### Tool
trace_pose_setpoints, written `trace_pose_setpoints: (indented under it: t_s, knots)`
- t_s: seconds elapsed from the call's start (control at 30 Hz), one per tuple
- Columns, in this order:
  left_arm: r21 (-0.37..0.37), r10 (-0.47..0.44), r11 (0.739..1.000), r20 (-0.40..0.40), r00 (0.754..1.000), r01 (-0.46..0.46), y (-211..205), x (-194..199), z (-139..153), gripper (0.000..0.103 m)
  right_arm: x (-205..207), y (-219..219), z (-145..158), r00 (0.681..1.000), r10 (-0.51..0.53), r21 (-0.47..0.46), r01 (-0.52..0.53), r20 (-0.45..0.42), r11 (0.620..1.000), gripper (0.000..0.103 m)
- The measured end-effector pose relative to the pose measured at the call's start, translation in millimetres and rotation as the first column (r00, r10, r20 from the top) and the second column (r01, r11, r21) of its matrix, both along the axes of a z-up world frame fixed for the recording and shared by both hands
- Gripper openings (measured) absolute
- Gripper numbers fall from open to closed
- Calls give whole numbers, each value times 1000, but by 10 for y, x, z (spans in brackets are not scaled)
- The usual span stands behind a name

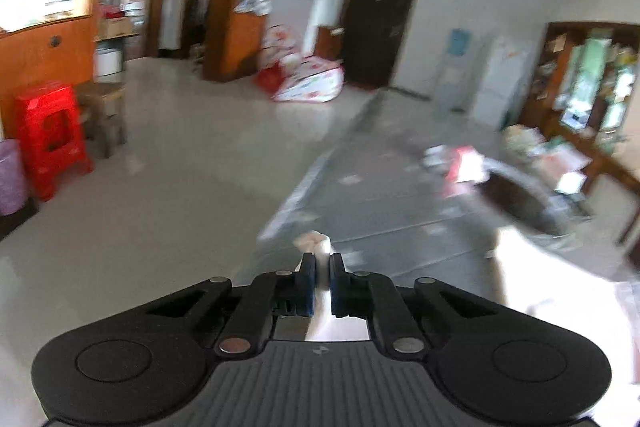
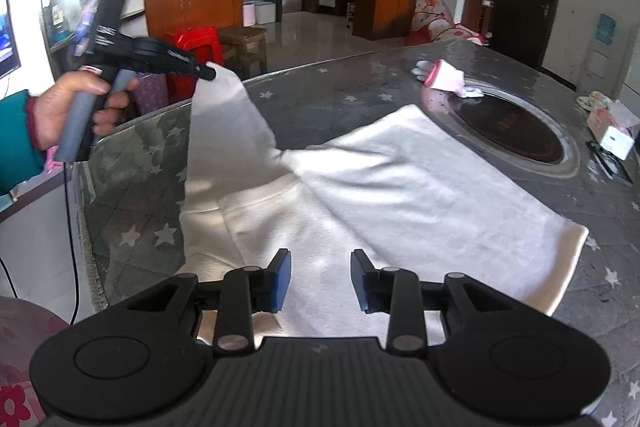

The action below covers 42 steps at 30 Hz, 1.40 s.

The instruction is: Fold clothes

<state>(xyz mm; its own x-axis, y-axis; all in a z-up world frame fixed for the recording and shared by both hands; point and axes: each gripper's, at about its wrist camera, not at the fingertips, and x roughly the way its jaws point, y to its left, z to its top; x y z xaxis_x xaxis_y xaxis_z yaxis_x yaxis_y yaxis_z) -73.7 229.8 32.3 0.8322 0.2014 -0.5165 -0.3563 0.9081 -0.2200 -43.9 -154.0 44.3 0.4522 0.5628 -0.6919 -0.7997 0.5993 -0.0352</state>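
We see a grey star-patterned table (image 2: 132,187) bearing a white garment (image 2: 400,187), whose long axis runs from near left to far right, toward a dark round inset (image 2: 516,131). Our left gripper (image 2: 208,71), at the table's far left, is clenched on a raised corner of the cloth, lifting it clear. Our right gripper (image 2: 320,279) hovers over the near hem, jaws apart and empty; we judge it the nearer to the flat portion.

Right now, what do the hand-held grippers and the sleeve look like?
Both are black: the right hand-held gripper has blue finger pads, silver pivot pins and a ribbed grey base. The left hand-held gripper has a grey pistol handle and a black cable. Teal sleeve with a reddish cuff.
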Motion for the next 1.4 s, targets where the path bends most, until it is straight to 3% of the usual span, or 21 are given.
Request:
trace_pose_setpoints:
  t_s: [0.17, 0.43, 0.8, 1.03, 1.1, 1.23, 1.4]
  knots:
    - [-12, -186, 982, 102, 977, 188, -494, -103, 412, 7, 39, -152, 38, 998, -59, 18, 59, 8, 998, 32]
    - [-20, -462, 881, 180, 868, 473, -1405, -140, 723, 7, 78, -544, 125, 980, -199, 55, 197, 29, 979, 32]
    - [-65, -685, 721, 80, 724, 690, -2293, -56, 374, 8, 80, -919, 108, 949, -316, 76, 314, 15, 946, 32]
    - [-32, -739, 673, 15, 673, 739, -2447, -108, 187, 20, 97, -946, 92, 943, -334, 86, 333, -4, 939, 32]
    - [-3, -730, 683, 10, 683, 731, -2355, -128, 196, 21, 87, -919, 98, 947, -319, 96, 320, -21, 943, 32]
    - [56, -664, 746, -12, 747, 664, -1991, -186, 196, 32, 82, -791, 42, 960, -272, 104, 278, -71, 955, 32]
    - [103, -561, 818, -72, 825, 566, -1509, -265, 102, 38, 105, -600, -111, 966, -226, 83, 237, -123, 968, 32]
